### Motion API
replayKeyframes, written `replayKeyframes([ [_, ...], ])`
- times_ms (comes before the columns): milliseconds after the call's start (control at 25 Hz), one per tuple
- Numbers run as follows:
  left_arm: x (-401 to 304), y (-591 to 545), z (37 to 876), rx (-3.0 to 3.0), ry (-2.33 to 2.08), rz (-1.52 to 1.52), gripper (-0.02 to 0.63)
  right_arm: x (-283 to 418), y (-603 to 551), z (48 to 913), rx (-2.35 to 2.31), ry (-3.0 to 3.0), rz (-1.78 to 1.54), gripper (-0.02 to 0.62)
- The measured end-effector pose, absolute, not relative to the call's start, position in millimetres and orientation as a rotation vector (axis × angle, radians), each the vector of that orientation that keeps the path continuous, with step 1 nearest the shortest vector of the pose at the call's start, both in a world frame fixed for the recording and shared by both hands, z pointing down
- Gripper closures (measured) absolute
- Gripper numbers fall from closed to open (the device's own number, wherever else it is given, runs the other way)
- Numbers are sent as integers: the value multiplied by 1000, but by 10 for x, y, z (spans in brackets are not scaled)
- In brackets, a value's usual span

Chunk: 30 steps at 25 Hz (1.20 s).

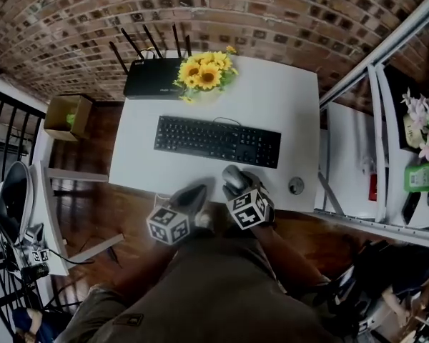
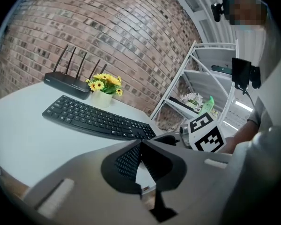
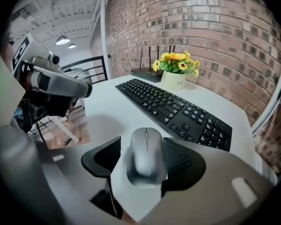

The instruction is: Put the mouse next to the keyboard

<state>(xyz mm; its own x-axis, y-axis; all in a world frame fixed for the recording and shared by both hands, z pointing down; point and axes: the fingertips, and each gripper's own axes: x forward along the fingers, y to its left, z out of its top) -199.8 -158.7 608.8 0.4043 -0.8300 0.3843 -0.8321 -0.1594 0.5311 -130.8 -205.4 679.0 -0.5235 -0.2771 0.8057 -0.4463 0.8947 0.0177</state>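
The white tabletop (image 1: 286,106) carries everything. The black keyboard (image 1: 217,141) lies across its middle, its long side facing me, and I judge it the fixed mark that the mouse is to be set against. Behind it a router (image 1: 151,77) and a pot of yellow flowers (image 1: 204,70) stand at the far edge, well out of the work.

My left gripper (image 2: 140,146) hangs at the near edge with its jaws together and nothing between them. I take it to be held back there simply to leave room for the other hand.

My right gripper (image 3: 141,146) is tipped steeply down over the near strip of tabletop, in front of the keyboard's right half. Its jaws stand wide apart, one on each flank of the mouse (image 3: 146,157). The pads do not look to be pressing on it, though the blur at its edges leaves some doubt. I read this straddle as lined up so the pads can close on the two long sides.

The grey mouse lies near the keyboard's front edge but apart from it. Its long axis runs along my gripper's line of sight. The wheel end points away from me toward the keyboard, somewhat askew to that front edge.
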Motion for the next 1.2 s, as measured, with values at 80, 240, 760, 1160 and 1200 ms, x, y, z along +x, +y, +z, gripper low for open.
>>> replayKeyframes([
  [80,-2025,-1603,6112,1959,-1420,7,604,-1323,-2112,6885,491,-2122,221,289],
  [240,-2088,-1618,6163,1935,-1435,12,604,-1327,-2129,7048,429,-2074,234,264],
  [760,-2107,-1764,6151,1948,-1423,1,604,-1337,-2116,7014,412,-2088,268,291],
  [1160,-1926,-1964,6083,2035,-1351,16,604,-1092,-2404,6677,622,-2140,291,291],
  [1200,-1893,-2012,6071,2052,-1338,20,604,-1039,-2463,6641,654,-2141,293,291],
])
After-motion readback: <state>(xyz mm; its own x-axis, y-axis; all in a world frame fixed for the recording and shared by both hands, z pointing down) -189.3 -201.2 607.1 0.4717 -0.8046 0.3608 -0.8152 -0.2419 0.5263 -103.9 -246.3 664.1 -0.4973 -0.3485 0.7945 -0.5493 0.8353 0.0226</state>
